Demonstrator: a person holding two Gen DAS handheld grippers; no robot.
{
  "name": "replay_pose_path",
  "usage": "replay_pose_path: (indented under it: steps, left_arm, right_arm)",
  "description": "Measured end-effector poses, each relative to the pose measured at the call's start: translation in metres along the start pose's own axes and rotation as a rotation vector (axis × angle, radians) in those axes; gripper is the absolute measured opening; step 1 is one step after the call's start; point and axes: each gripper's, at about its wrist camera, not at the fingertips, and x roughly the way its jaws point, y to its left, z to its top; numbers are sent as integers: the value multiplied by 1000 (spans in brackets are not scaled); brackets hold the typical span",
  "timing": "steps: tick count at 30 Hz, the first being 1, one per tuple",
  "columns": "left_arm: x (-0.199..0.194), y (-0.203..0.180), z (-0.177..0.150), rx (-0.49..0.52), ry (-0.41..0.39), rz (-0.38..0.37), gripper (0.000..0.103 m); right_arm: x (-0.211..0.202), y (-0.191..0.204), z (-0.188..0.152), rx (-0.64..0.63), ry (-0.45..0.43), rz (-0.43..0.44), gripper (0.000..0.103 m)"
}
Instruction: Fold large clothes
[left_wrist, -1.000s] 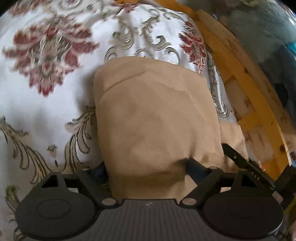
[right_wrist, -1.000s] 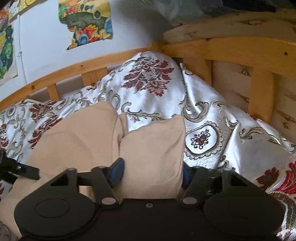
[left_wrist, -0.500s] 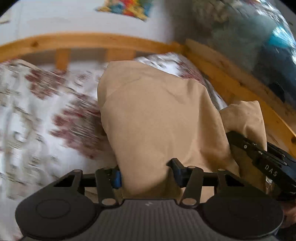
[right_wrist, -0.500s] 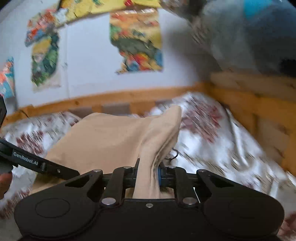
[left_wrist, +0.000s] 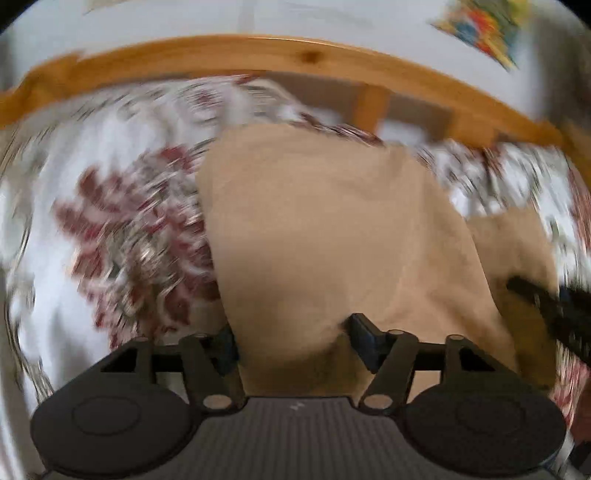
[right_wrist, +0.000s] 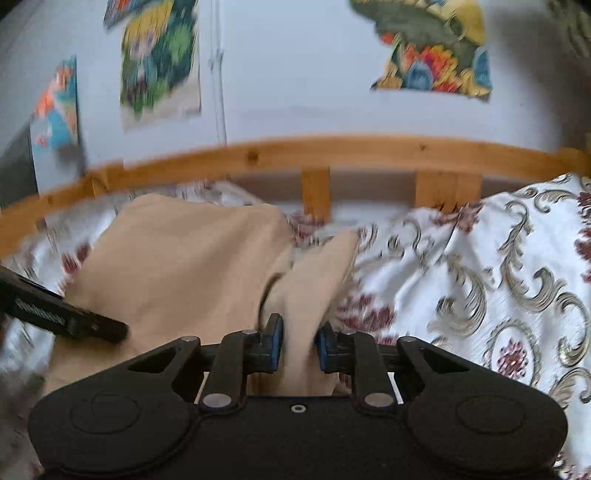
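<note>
A large tan garment hangs folded over the white floral bedspread. My left gripper has its jaws around a thick bunch of the tan cloth at its near edge. My right gripper is shut on a narrow tan fold of the same garment. The right gripper's finger shows at the right of the left wrist view; the left gripper's finger shows at the left of the right wrist view. Both views are motion-blurred.
A wooden bed rail runs across behind the bedspread, also in the left wrist view. Colourful posters hang on the white wall above.
Both grippers closed on the tan garment, lifted it off the bedspread and swung left. The views went from the bed's corner to the rail and wall.
</note>
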Motion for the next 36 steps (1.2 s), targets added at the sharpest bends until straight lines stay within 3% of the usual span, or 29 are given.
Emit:
replay_pose_path:
  steps: [3,6,8,12,13,17,19,25,36]
  left_arm:
    - [3,17,5,-93,20,-36,75]
    - [1,11,6,-75,19,-28,81]
    - [-5,7,2,-46,11,-17,94]
    - [-22,-5,-9,-25,-43,-2,102]
    - [-29,-9,-12,-27,-65,3,102]
    - [-64,-21,-22,-46,-166,45,102]
    - [-85,-26,-28,-46,-217,76,102]
    - [-148,-44,-45,38,-319,158,102]
    - [-214,-51,-90,15,-368,141,102]
  right_arm:
    - [3,-6,2,56,2,9,37]
    - [1,-7,5,12,-1,-10,42]
    - [-5,-8,6,5,-5,-3,49]
    - [-26,-5,8,-15,-39,10,87]
    - [-32,-4,9,-24,-49,14,92]
    - [-57,1,15,-73,-79,4,94]
    - [-74,0,18,-67,-107,5,101]
    - [-134,2,22,-46,-194,47,102]
    - [-239,8,8,-27,-309,58,102]
